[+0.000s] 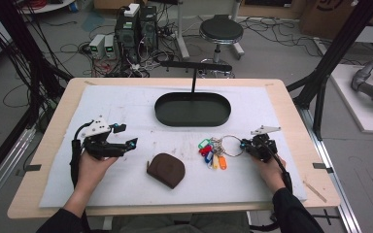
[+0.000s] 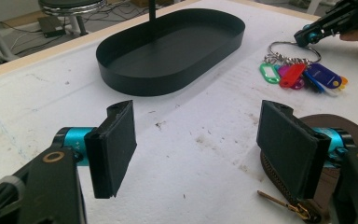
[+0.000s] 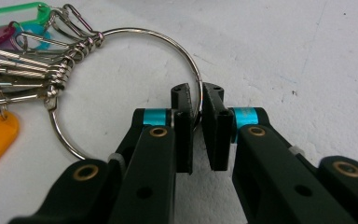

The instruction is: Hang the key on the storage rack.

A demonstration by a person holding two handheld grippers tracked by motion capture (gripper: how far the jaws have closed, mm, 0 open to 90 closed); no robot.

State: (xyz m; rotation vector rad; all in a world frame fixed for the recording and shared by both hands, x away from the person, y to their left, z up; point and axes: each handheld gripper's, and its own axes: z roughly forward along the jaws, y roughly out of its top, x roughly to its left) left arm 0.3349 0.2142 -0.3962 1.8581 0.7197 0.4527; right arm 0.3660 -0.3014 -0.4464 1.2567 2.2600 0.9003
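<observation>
- Keys on a large wire ring [image 3: 121,84] lie flat on the white mat, directly ahead of the right gripper [image 3: 196,100]; the ring's wire is pinched between the tips of the two pads, which are nearly pressed together
- The bundle is judged light but loose: thin stiff steel wire, smooth and likely to slip or swivel in a narrow pinch, with the keys and coloured plastic tags [image 1: 212,154] expected to dangle and swing once lifted
- The bare arc of the ring, opposite the clips, is judged the best place to be gripped, and that is where it is taken
- The left gripper [image 2: 196,140] is spread wide with nothing between its pads, the brown zip pouch [image 2: 340,135] lying just beyond its right-hand pad
- The pinch on the wire is made plain in the right gripper view; from the high view it is too small to be judged
- The black oval tray [image 1: 193,108], well beyond both grippers, and the whole layout are given by the high view
</observation>
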